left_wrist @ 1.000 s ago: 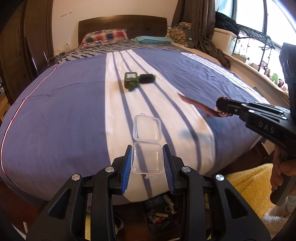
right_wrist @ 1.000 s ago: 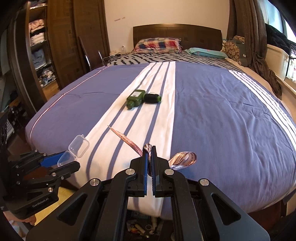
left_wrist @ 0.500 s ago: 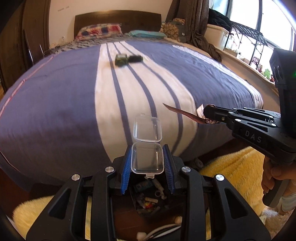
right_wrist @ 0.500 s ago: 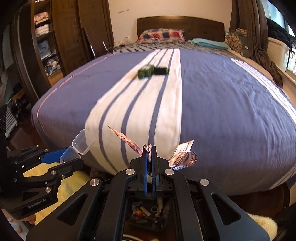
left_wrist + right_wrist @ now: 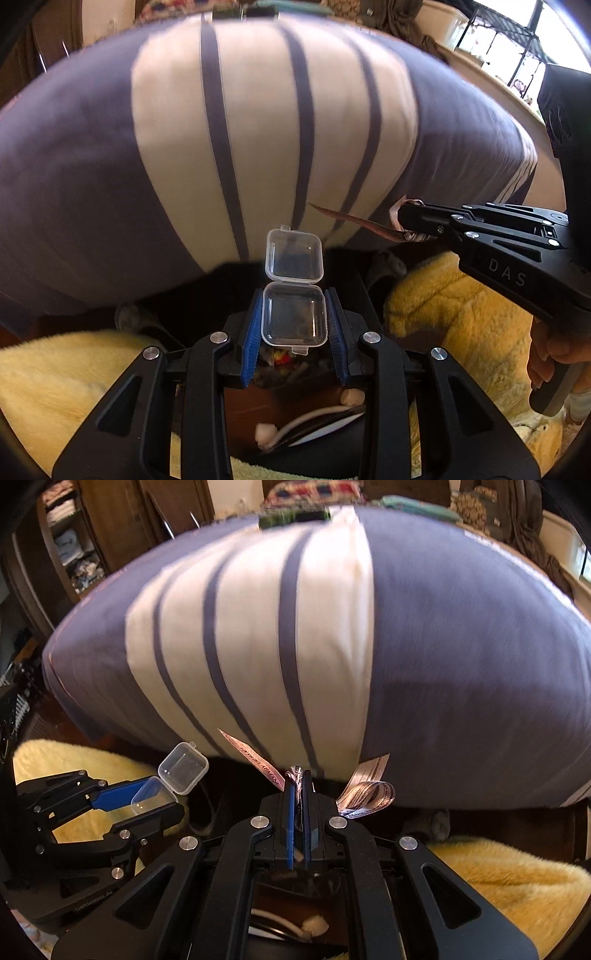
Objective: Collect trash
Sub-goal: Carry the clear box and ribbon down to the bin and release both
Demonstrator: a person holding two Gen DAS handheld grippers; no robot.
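The clear plastic box (image 5: 294, 319) sits between the blue pads of the left gripper (image 5: 294, 325), its base clamped on both sides and its hinged lid (image 5: 294, 255) swung open and standing past the fingertips. The jaws are closed to the width of the box. It hangs in the air off the foot edge of the bed (image 5: 258, 129), over the dark gap below that edge, with yellow fleece (image 5: 461, 325) on either side.

The ribbon wrapper (image 5: 369, 794) is pinched in the right gripper (image 5: 297, 797), whose jaws are drawn almost together on a crumpled fold of it. One printed strip sticks out to the left and a looped striped tail curls out to the right, both clear of the bedspread's hanging edge (image 5: 332, 760).

The right wrist view shows the box from the side, low at its left, well apart from the wrapper. The left wrist view shows the right gripper (image 5: 406, 221) from the side, level with the lid, and the person's hand (image 5: 554, 354) on its handle.

Beneath both grippers, blurred small things lie in a dark container (image 5: 295, 373). At the far end of the bed, a green object (image 5: 277, 518) is smeared by blur.
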